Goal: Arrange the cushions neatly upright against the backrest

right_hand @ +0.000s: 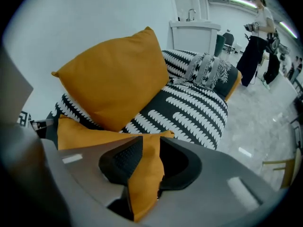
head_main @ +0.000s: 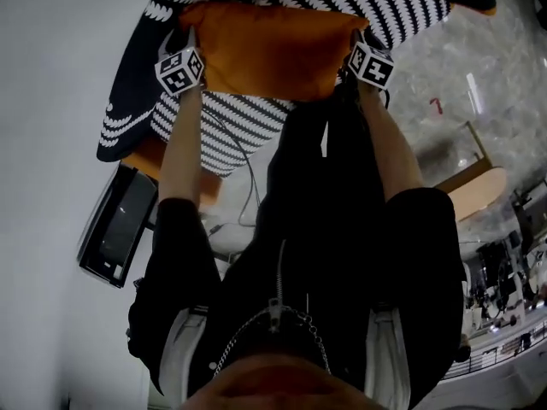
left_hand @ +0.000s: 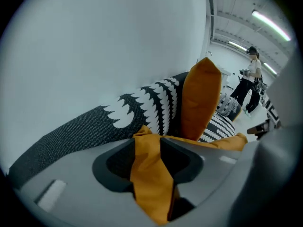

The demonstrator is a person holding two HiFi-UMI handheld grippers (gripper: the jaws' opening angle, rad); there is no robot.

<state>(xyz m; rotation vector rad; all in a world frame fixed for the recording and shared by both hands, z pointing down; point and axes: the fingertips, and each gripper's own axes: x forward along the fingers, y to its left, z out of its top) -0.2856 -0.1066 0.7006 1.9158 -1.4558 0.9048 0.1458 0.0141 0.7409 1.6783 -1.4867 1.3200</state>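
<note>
I hold an orange cushion (head_main: 265, 49) by its two near corners over a sofa (head_main: 214, 126) covered in a black-and-white pattern. My left gripper (head_main: 190, 39) has the left corner between its jaws (left_hand: 147, 145). The cloth lies loosely there and the jaws stand apart, so this gripper is open. My right gripper (head_main: 363, 43) is also open, with the other corner hanging between its jaws (right_hand: 147, 148) and one ribbed pad (right_hand: 127, 159) showing. A second orange cushion (right_hand: 113, 79) leans upright against the backrest, seen edge-on in the left gripper view (left_hand: 201, 98).
A grey patterned cushion (right_hand: 206, 70) rests at the sofa's far end. A white wall (left_hand: 94, 41) rises behind the backrest. A black device (head_main: 120, 225) lies by the sofa on the left, a wooden seat (head_main: 474, 186) on the right. A person (right_hand: 258, 37) stands far off.
</note>
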